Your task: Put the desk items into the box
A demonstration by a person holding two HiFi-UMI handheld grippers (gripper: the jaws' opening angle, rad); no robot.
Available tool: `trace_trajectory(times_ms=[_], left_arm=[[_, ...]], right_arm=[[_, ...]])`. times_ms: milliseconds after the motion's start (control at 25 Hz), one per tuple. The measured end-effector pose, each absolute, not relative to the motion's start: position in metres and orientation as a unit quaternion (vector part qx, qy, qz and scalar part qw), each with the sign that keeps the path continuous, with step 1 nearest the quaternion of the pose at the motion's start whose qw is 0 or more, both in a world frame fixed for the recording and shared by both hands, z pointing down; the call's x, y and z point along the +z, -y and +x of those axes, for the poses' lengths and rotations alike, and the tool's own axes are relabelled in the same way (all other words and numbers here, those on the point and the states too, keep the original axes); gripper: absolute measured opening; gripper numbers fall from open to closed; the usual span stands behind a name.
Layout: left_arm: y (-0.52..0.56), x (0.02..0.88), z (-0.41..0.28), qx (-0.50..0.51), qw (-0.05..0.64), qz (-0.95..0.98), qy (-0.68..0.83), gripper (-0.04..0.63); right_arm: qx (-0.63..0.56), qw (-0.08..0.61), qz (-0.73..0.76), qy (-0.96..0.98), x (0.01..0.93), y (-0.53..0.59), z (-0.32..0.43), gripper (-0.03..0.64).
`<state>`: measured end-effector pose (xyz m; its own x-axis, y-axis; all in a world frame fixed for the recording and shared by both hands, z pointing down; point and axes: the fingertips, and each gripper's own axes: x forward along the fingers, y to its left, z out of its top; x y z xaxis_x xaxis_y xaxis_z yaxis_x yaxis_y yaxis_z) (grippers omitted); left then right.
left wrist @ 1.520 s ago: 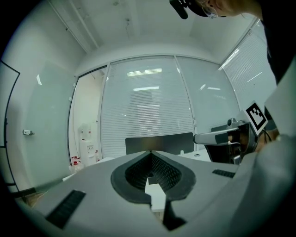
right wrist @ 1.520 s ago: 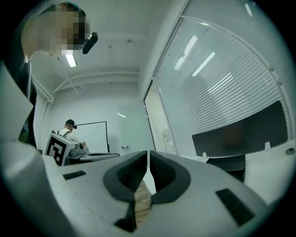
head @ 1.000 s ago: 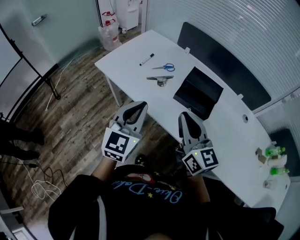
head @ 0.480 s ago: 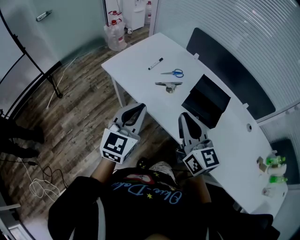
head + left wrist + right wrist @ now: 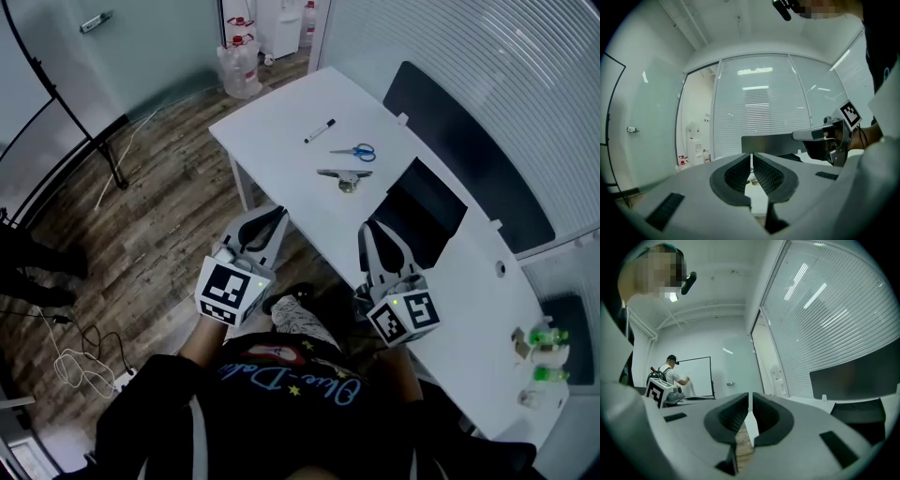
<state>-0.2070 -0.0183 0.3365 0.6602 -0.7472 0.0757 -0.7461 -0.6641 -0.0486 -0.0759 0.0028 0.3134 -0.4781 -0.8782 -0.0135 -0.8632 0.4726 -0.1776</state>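
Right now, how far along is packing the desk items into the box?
Done: nothing; marker, scissors and silver item lie on the table, outside the black box. In hand: nothing; left tool and right tool are shut, empty. Left: all three.

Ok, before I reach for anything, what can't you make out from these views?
- Inside of the box: head view, all dark; its near edge sits behind the right gripper.
- Grey item beside the scissors: head view, too small to identify.
- Green-capped things at the picture's right edge: head view, too small.
- Marker: left gripper view, behind the left gripper, whose jaws are shut.
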Motion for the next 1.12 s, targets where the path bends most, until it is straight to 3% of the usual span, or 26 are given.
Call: trace_trajectory(times_ms=[1120], left_arm=[[0.171, 0.346, -0.161, -0.070, -0.004, -0.929, -0.364, 0.017]], right_arm=[[-0.096, 0.081, -0.544, -0.830, 0.331, 0.125, -0.032, 0.021]])
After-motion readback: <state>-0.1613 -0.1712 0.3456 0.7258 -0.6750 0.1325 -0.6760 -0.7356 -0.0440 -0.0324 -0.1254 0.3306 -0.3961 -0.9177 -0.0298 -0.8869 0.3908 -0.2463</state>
